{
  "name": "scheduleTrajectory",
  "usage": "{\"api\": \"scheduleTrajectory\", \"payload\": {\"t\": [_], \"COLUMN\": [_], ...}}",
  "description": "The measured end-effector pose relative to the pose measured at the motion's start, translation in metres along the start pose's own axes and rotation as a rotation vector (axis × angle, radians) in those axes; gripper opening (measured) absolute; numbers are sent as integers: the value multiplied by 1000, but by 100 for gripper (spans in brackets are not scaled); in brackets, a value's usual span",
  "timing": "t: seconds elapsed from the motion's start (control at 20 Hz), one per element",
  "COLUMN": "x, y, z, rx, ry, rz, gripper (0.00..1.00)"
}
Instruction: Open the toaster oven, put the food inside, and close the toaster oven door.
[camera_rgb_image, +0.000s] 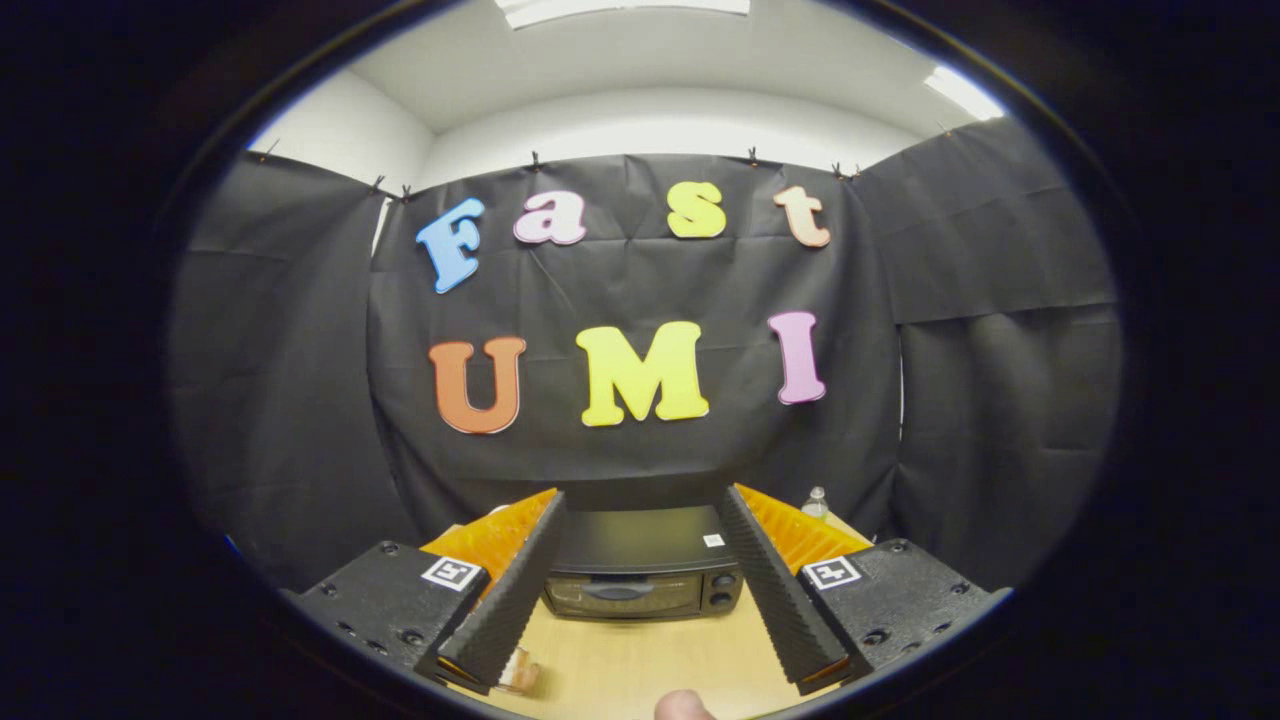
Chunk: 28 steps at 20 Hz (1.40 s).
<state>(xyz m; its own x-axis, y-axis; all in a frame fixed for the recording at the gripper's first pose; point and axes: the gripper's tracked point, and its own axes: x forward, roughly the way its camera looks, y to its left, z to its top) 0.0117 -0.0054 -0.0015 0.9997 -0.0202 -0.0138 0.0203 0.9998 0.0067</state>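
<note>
A black toaster oven (640, 572) stands on the wooden table (640, 660), beyond my fingertips and framed between the two fingers. Its glass door (615, 593) is closed, with a handle across the top and two knobs (722, 589) on its right side. My gripper (648, 665) is open wide, held above the table, with nothing between its fingers. A piece of food (522, 672) lies on the table just beside the left fingertip, partly hidden by it.
A clear plastic bottle (816, 502) stands behind the right finger, near the oven's far right. A fingertip of a person (683, 706) pokes in at the table's near edge. Black cloth walls close the booth on all sides.
</note>
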Motion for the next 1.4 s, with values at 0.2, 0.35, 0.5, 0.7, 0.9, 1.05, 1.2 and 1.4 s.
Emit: {"api": "scheduleTrajectory", "payload": {"t": [0.2, 0.35, 0.5, 0.7, 0.9, 1.05, 1.2, 1.4], "x": [2, 5, 11, 26, 52, 80, 116, 165], "y": [-5, -7, -9, -12, -6, 1, 11, 23], "z": [-2, -4, -5, -22, -59, -90, -126, -180], "rx": [-2, -3, -2, 9, 5, -3, -5, -25], "ry": [8, 13, 18, 50, 118, 164, 217, 274], "rz": [-6, -4, 1, 6, 39, 71, 96, 116], "gripper": [100, 100, 100, 100, 100, 100, 100, 100]}}
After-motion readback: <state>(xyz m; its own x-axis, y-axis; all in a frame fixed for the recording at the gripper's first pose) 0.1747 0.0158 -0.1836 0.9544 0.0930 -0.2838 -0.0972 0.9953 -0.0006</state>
